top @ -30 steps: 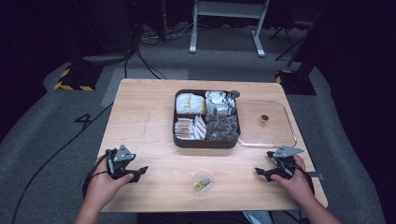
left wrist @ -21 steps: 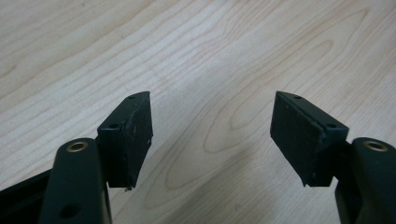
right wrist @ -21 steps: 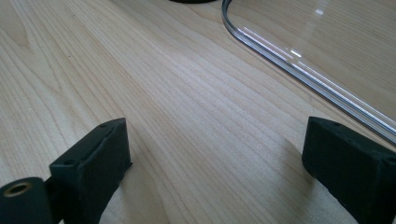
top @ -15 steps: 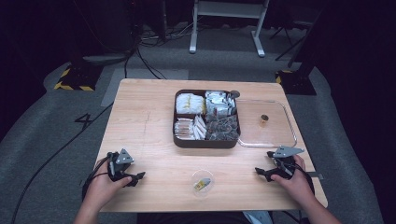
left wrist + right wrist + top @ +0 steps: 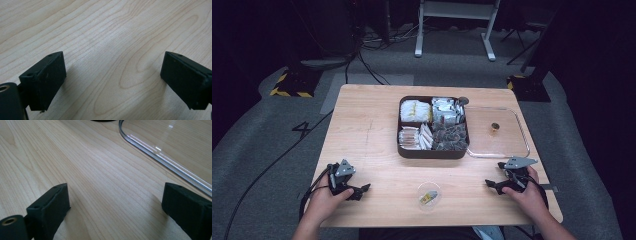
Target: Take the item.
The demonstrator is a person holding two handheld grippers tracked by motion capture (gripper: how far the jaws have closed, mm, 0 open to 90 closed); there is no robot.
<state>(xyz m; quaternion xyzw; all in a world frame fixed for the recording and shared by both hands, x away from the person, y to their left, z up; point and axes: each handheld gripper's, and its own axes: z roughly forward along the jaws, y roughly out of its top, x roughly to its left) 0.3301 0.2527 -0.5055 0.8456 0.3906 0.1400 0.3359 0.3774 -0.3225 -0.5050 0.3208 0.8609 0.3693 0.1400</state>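
With both tongs, left (image 5: pixel 362 190) and right (image 5: pixel 491 184), spread empty on the pale wooden surface (image 5: pixel 372 125), left just opening, the small clear cup (image 5: pixel 429 196) at 6 o'clock looks untouched.

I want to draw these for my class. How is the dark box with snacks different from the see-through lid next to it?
The dark box is brown with four compartments full of packets; the see-through lid is clear, so the wood shows through. The box has raised walls, while the lid lies flat with only a small brown knob in its middle. Both are square with rounded corners, about the same size, and rest side by side on the table.
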